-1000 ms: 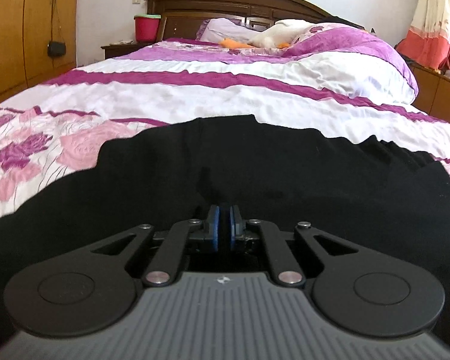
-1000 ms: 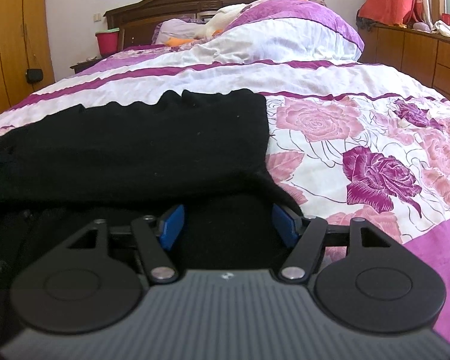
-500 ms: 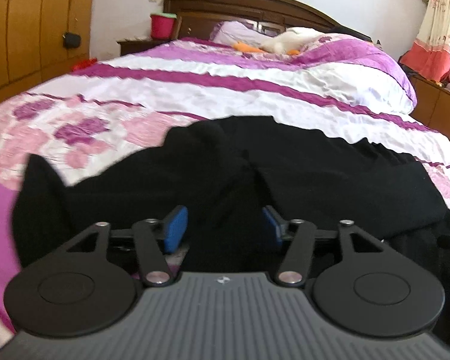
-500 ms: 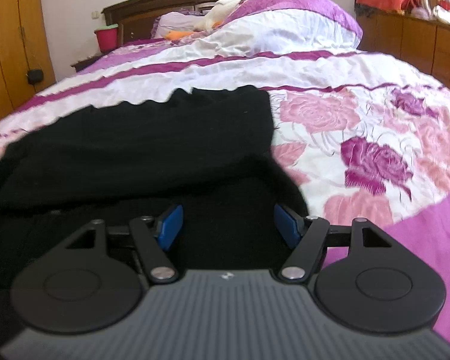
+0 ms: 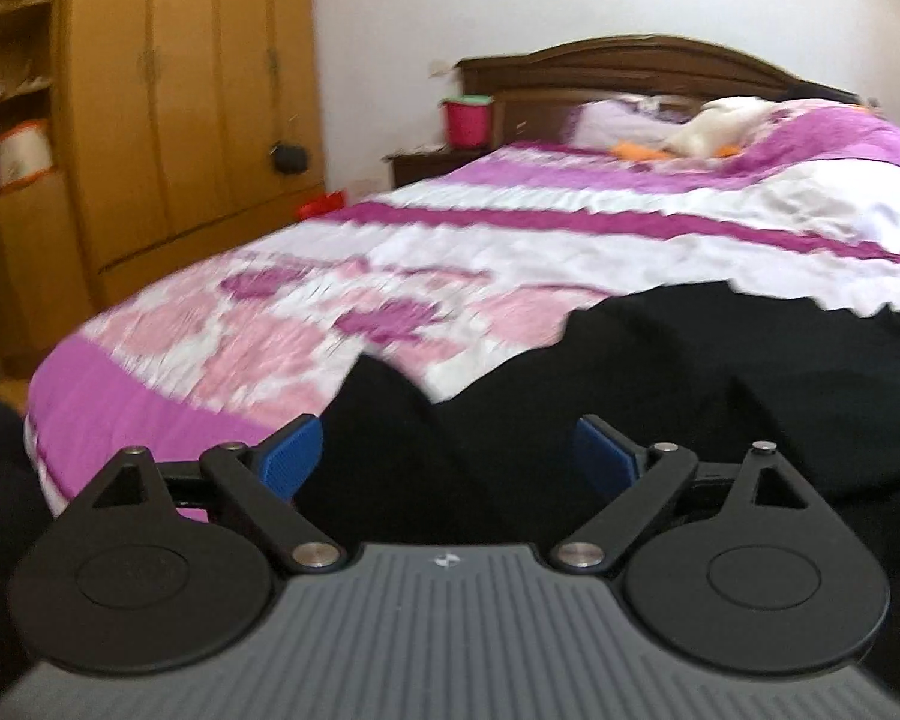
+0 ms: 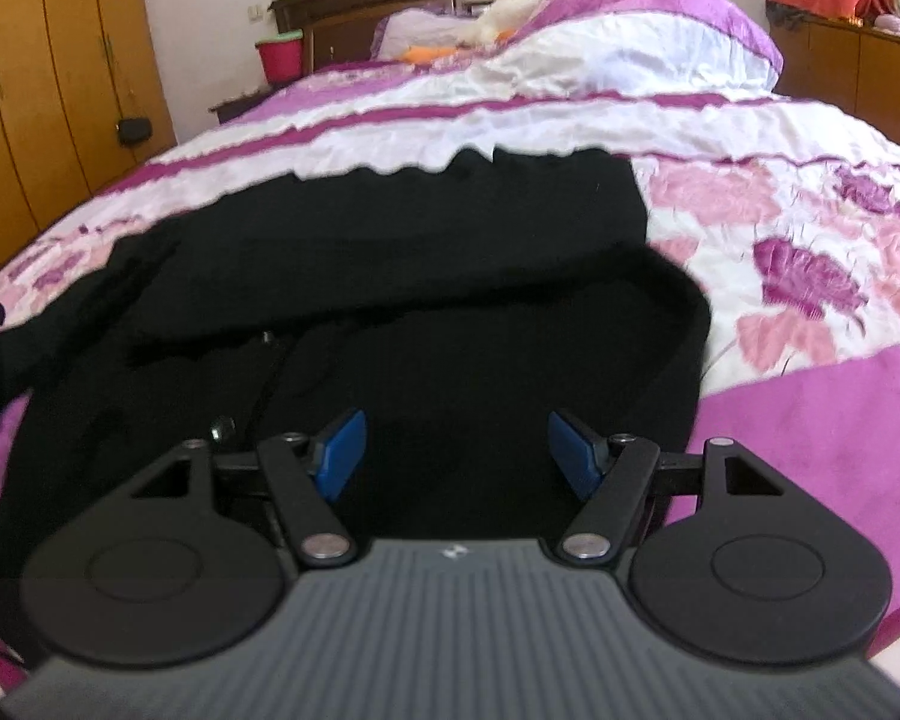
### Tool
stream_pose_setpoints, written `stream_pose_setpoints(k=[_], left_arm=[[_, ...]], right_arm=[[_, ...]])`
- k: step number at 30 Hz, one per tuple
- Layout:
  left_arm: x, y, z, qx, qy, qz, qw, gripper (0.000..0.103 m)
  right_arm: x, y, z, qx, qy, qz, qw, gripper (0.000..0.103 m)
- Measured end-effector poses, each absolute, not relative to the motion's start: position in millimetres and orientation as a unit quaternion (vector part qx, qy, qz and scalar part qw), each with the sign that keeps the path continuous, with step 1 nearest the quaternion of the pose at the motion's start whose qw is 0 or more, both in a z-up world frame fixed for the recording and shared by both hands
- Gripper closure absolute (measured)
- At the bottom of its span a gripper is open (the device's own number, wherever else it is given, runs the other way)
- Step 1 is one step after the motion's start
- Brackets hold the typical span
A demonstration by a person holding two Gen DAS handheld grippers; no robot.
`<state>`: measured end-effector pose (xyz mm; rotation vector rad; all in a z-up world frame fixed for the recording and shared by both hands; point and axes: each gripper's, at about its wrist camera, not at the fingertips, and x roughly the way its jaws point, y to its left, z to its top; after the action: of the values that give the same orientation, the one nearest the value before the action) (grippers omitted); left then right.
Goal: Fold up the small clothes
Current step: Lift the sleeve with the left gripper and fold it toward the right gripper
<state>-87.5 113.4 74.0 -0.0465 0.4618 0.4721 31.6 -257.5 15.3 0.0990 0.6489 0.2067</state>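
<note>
A black garment (image 5: pixel 720 372) lies spread on the bed near its foot; it also shows in the right wrist view (image 6: pixel 426 252), with a folded layer across its far half. My left gripper (image 5: pixel 447 459) is open, its blue pads (image 5: pixel 288 459) wide apart above the garment's left end. My right gripper (image 6: pixel 453 450) is open and empty, hovering over the garment's near right part. Neither gripper holds cloth.
The bed has a pink, white and purple floral quilt (image 5: pixel 306 324). A rolled quilt and pillows (image 6: pixel 630 30) lie at the headboard. A wooden wardrobe (image 5: pixel 168 96) stands left. A red bucket (image 5: pixel 467 120) sits on the nightstand. Cabinets (image 6: pixel 858 72) stand right.
My left gripper opened, let go of the black garment and drew back toward the bed's left foot corner. My right gripper stayed open and pulled back slightly.
</note>
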Motion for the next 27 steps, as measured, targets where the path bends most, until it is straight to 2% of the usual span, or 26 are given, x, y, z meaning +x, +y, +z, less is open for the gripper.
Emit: stream_pose_setpoints(k=[7,9,11,13,19,21,22,24,27], left_arm=[[-81.7,147.8,39.5,-0.103,0.260,0.240,0.930,0.010],[-80.6,152.9,32.5,-0.107,0.260,0.245,0.928,0.015],[-82.2,158.4,28.7,-0.126,0.252,0.244,0.928,0.032],[-82.8,164.3,28.2,-0.144,0.245,0.241,0.928,0.040],[-83.2,178.3,27.1,-0.203,0.213,0.221,0.930,0.040],[-83.5,181.3,28.2,-0.210,0.201,0.221,0.931,0.058],[-85.7,183.2,30.2,-0.213,0.191,0.225,0.932,0.080],[-90.8,190.5,35.8,-0.230,0.173,0.218,0.933,0.087],[-91.1,200.2,52.6,-0.215,0.149,0.229,0.938,0.089]], right_arm=[[29.5,-253.6,4.8,0.032,0.319,0.100,0.942,0.034],[28.1,-252.9,3.3,0.032,0.316,0.098,0.943,0.034],[25.7,-252.8,1.7,0.032,0.311,0.098,0.945,0.034],[25.0,-253.7,0.5,0.034,0.308,0.099,0.946,0.034],[25.6,-253.7,-2.1,0.035,0.306,0.098,0.946,0.034],[25.1,-252.7,-2.2,0.032,0.306,0.097,0.947,0.034],[24.8,-252.6,-2.1,0.032,0.305,0.097,0.947,0.034],[24.5,-253.5,-2.0,0.034,0.305,0.098,0.947,0.034],[24.7,-254.3,-1.7,0.038,0.305,0.098,0.947,0.034]])
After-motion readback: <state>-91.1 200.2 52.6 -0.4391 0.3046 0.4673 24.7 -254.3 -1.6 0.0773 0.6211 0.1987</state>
